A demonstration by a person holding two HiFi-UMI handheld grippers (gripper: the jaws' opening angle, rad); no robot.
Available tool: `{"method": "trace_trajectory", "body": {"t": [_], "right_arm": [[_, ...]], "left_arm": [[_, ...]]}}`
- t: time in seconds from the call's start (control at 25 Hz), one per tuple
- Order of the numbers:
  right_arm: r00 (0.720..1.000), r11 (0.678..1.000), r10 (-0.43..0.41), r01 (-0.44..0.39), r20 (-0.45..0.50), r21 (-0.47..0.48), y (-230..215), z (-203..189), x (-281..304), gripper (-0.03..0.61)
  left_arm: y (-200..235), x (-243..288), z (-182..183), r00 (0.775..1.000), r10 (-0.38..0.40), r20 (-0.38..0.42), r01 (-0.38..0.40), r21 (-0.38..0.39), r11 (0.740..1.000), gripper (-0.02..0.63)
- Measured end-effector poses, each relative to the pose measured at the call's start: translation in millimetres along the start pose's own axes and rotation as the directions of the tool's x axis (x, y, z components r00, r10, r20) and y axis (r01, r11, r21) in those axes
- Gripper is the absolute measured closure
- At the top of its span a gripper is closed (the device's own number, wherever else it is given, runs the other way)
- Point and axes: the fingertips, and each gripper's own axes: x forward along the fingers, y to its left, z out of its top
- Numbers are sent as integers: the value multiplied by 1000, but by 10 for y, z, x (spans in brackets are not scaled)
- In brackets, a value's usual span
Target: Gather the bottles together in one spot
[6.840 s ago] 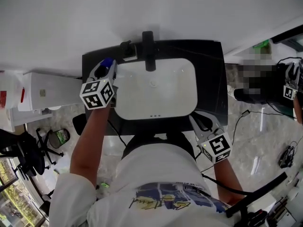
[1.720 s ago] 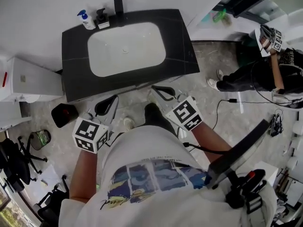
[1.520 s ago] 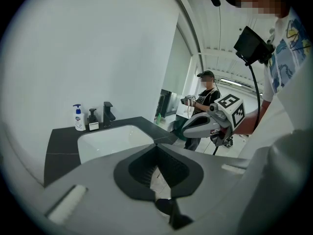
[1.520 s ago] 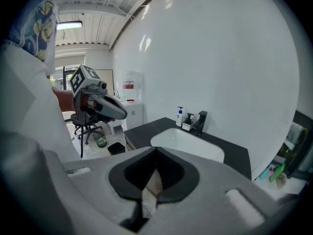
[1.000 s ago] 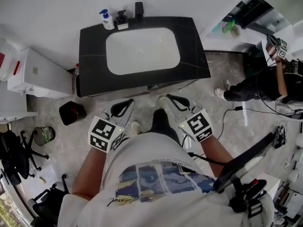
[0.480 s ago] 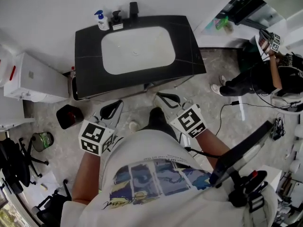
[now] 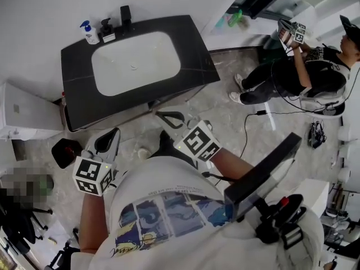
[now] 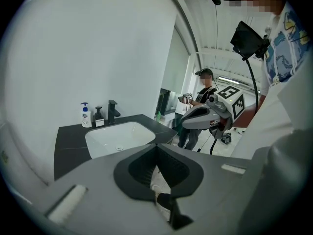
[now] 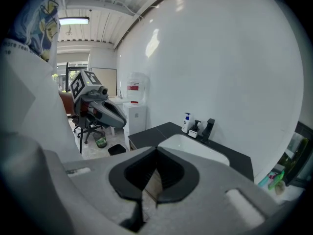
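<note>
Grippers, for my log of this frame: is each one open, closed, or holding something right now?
Left gripper: closed, holding nothing.
Right gripper: closed, holding nothing.

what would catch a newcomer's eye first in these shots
A black counter with a white sink sits against the wall, with a white pump bottle and a dark pump bottle side by side at its back left corner, next to the faucet. The left tool and right tool, both shut and empty, hang over the floor short of the counter. A second person is at the head view's upper right.
</note>
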Motion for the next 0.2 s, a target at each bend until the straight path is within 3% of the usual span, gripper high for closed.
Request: {"method": "trace_trajectory", "body": {"t": [0.2], "right_arm": [[1000, 1000, 9, -9, -6, 4, 12, -8, 7, 575]], "left_arm": [[-20, 16, 8, 1000, -7, -10, 7, 2, 1000, 612]]}}
